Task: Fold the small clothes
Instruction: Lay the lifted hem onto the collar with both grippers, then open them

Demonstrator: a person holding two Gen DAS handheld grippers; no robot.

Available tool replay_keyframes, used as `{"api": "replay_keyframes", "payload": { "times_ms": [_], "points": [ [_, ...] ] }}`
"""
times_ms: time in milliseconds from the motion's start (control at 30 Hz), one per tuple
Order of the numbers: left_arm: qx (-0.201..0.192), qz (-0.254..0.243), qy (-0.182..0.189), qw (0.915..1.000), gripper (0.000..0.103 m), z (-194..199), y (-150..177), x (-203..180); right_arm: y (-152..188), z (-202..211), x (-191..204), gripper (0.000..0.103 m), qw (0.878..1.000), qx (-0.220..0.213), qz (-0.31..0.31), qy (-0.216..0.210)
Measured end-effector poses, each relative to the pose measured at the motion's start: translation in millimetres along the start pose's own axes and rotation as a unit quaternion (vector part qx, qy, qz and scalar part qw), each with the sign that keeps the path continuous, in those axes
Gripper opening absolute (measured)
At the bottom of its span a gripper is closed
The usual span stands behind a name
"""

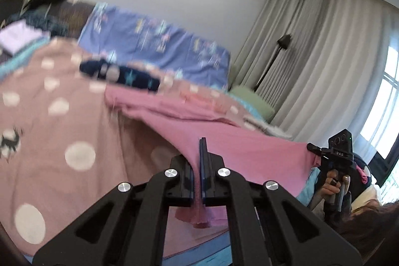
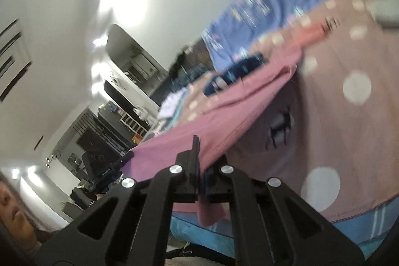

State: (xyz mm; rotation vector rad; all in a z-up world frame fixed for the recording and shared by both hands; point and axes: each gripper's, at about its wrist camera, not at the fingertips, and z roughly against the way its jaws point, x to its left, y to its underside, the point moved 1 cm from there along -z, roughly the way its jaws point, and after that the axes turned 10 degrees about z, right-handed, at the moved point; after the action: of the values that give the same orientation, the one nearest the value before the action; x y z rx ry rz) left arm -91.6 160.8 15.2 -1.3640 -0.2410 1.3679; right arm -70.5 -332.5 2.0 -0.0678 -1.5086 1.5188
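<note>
- Left gripper (image 1: 198,153): black jaws clamped on the edge of a pink cotton garment (image 1: 237,148), cloth hanging below them.
- Right gripper (image 2: 198,153): jaws clamped on the same garment's other end.
- The garment stretches between the two grippers and ahead onto a dusty-pink, white-dotted blanket (image 1: 62,116).
- Dark navy patterned cloth (image 1: 119,72) lies beyond the garment.

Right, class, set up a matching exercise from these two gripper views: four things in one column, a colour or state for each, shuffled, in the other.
Things
1. pink garment
2. blanket
3. pillowcase
4. left gripper

Descriptions
A. purple-blue with a star print
B. shut on an edge of cloth
C. dusty pink with pale dots
D. stretched between both grippers, lifted off the bed

Pairs: 1-D, 2-C, 3-A, 4-B
</note>
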Motion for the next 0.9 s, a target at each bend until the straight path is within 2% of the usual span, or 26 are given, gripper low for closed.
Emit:
{"api": "replay_keyframes", "payload": {
  "times_ms": [67,100,167,267,367,533,633,767,900],
  "points": [
    [-0.024,-0.028,0.006,0.9993,0.003,27,1,-21,-2,22,19,0.003,0.999,-0.021,0.038,0.009],
    [-0.028,-0.039,0.008,0.9988,0.003,33,2,-27,-3,31,27,0.003,0.997,-0.026,0.062,0.032],
    [-0.018,-0.052,0.002,0.9985,0.004,39,10,-35,-1,35,33,0.003,0.995,-0.023,0.08,0.059],
    [0.029,-0.045,-0.022,0.9983,0.004,16,22,-23,2,19,15,0.003,0.996,0.003,0.056,0.066],
    [0.067,0.0,-0.032,0.9973,0.005,-11,28,3,8,-17,-15,0.003,0.998,0.039,0.006,0.058],
    [0.101,0.034,-0.042,0.9934,0.006,-47,29,30,9,-55,-44,0.003,0.996,0.062,-0.032,0.06],
    [0.098,0.041,-0.053,0.9929,0.006,-64,14,41,-5,-76,-67,0.003,0.994,0.064,-0.054,0.067],
    [0.074,0.041,-0.068,0.994,0.006,-87,-20,54,-39,-114,-91,0.003,0.994,0.065,-0.05,0.078],
    [0.056,0.037,-0.095,0.9932,0.006,-129,-60,72,-67,-156,-119,0.003,0.993,0.07,-0.053,0.085]
  ]
}}
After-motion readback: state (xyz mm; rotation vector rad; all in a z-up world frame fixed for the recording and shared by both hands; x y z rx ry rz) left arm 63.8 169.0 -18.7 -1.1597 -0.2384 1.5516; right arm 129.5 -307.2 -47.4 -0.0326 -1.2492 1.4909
